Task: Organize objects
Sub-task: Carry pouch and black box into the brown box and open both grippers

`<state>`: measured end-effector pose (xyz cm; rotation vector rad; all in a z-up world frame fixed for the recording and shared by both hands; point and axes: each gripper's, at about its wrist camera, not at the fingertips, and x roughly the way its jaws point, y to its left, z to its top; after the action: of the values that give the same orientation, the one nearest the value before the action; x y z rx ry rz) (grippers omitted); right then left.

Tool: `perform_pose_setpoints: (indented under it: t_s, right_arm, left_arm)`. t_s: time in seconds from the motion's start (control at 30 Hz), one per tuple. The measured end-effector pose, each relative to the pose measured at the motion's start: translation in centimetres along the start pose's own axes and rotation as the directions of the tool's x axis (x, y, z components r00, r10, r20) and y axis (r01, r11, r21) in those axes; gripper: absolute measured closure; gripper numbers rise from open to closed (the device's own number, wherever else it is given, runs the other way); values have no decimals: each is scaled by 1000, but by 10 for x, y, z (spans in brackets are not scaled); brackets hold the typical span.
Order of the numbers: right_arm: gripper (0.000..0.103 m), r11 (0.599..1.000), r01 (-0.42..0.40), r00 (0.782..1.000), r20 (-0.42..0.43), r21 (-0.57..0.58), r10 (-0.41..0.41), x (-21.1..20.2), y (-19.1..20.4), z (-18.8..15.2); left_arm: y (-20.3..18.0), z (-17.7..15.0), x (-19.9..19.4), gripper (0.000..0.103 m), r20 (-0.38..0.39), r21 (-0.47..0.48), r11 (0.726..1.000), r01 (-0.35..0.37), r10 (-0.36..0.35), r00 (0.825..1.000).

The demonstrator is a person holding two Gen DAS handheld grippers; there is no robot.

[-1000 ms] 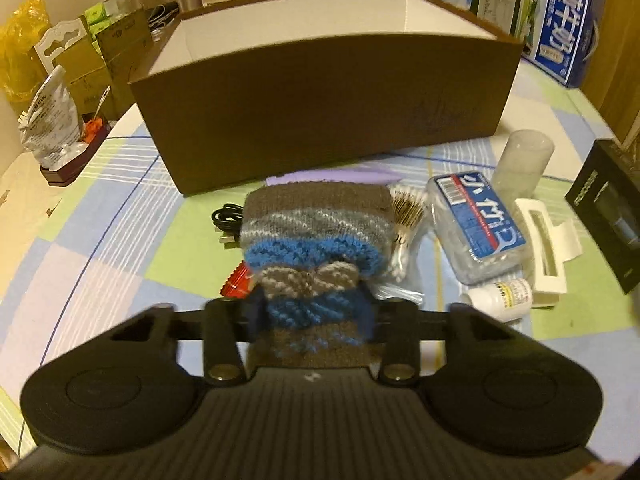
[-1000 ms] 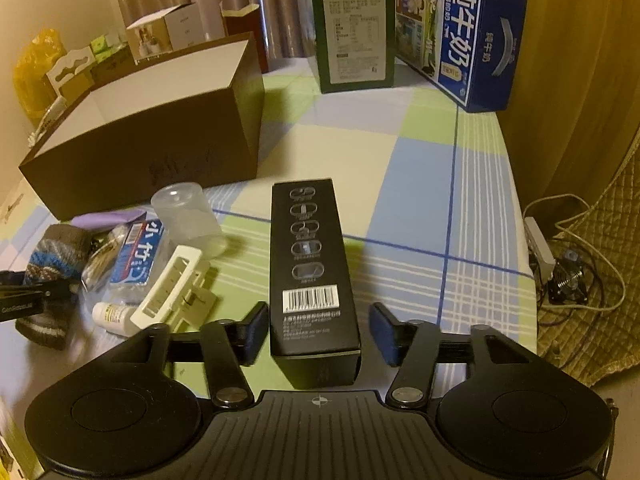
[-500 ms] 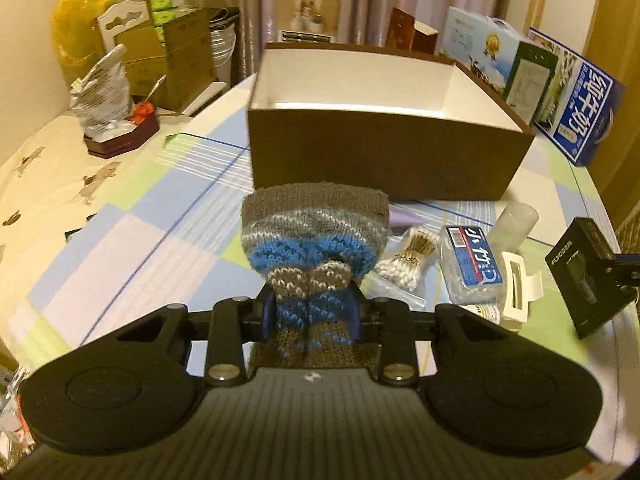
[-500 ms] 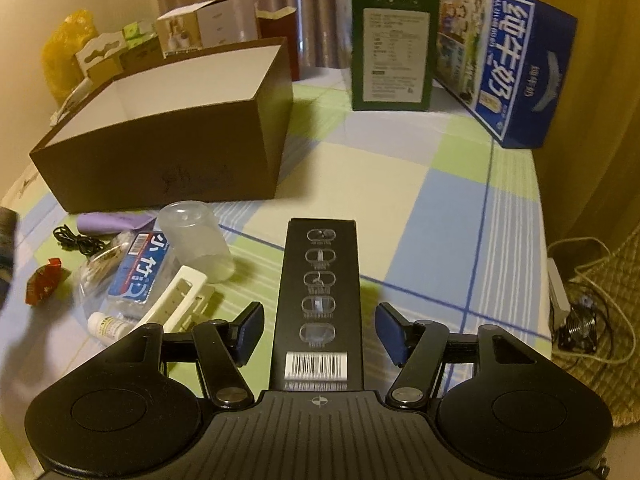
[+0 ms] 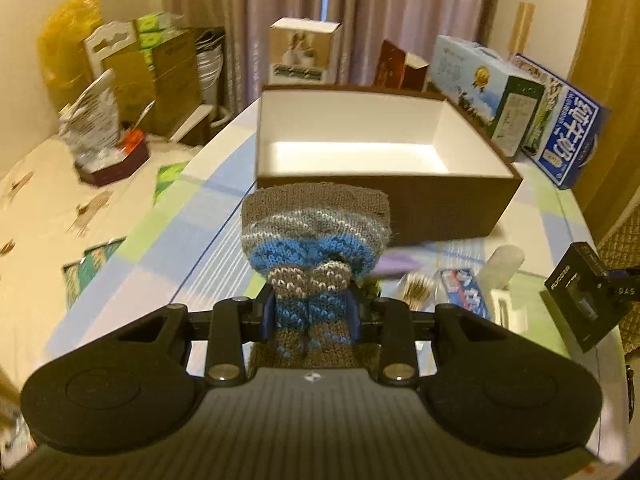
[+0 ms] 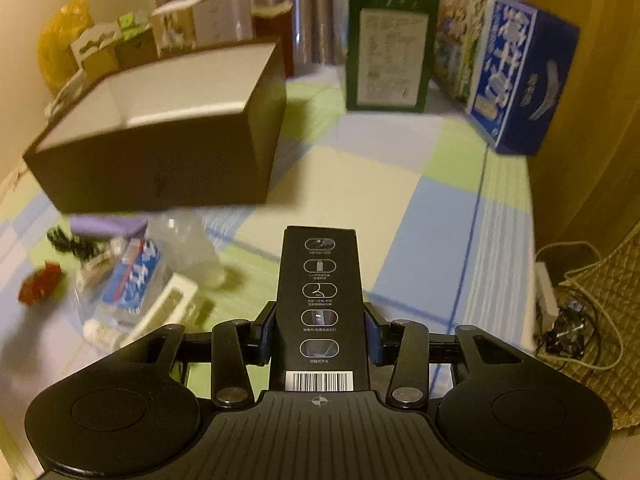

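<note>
Both grippers have risen since the earlier frame. Left gripper (image 5: 311, 316) clenched on a knitted sock (image 5: 316, 236), held above the table short of the brown box (image 5: 384, 200); right gripper (image 6: 320, 332) grasping a black carton (image 6: 320, 300), right of the box.

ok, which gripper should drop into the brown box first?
Left, probably. The left gripper holds the sock facing the box opening; the right gripper, gripping the black carton, sits off its corner.
</note>
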<state>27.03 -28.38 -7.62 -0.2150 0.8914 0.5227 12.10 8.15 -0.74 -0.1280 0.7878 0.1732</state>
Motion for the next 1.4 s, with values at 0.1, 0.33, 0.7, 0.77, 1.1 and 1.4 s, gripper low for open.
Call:
perform_pose_setpoints:
  t_s: [0.1, 0.33, 0.7, 0.77, 1.1, 1.4]
  right_arm:
    - [63, 999, 12, 999, 41, 34, -14, -15, -2, 17]
    - [63, 999, -7, 988, 155, 53, -1, -35, 16, 79]
    - [63, 995, -101, 960, 262, -6, 99, -2, 86, 179]
    - [63, 994, -107, 960, 258, -12, 106, 13, 97, 195]
    - [63, 997, -72, 981, 178, -34, 77, 105, 111, 235]
    - [63, 1000, -12, 989, 150, -27, 16, 159, 100, 247]
  left_arm:
    - [-1, 23, 13, 74, 11, 30, 999, 34, -34, 999]
    - [-1, 83, 49, 73, 37, 69, 995, 73, -76, 996]
    - [10, 158, 125, 73, 9, 27, 998, 54, -55, 998]
    - [11, 166, 141, 73, -11, 16, 999, 51, -51, 999]
    - [16, 187, 218, 73, -109, -23, 1000, 14, -17, 994]
    - [16, 196, 257, 73, -138, -6, 1000, 2, -3, 990]
